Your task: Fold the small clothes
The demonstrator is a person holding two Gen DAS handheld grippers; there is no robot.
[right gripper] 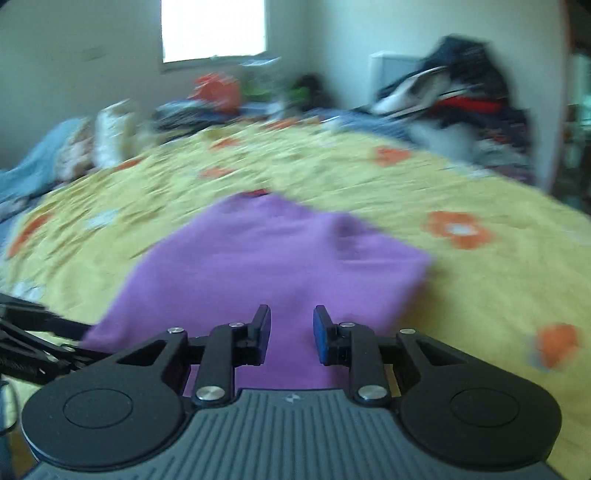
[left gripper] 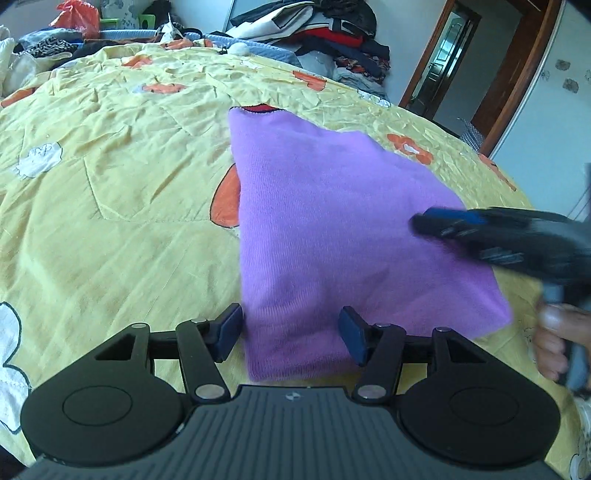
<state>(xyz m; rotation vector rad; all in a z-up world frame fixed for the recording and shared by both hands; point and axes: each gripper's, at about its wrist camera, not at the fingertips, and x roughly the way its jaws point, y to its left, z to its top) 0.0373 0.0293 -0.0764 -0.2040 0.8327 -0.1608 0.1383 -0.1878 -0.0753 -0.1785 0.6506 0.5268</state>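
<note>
Two handheld grippers are seen over a folded purple knit garment [left gripper: 325, 221] laid flat on a yellow quilt [left gripper: 110, 184] printed with orange and white flowers. Nearest the lens, the left gripper [left gripper: 291, 332] is held with its blue pads spread wide astride the garment's near hem, nothing clamped between them. The right gripper [right gripper: 291, 334] is poised with a narrower gap above the same cloth, its pads pressing on nothing; a hand [left gripper: 554, 343] can be seen around its handle. No container is clearly made out. The garment is shown as a smooth, tapering panel, a dark-edged neckline with red inside at its far end. Beyond the quilt, heaped clothes [left gripper: 332, 33] are piled against the wall.
</note>
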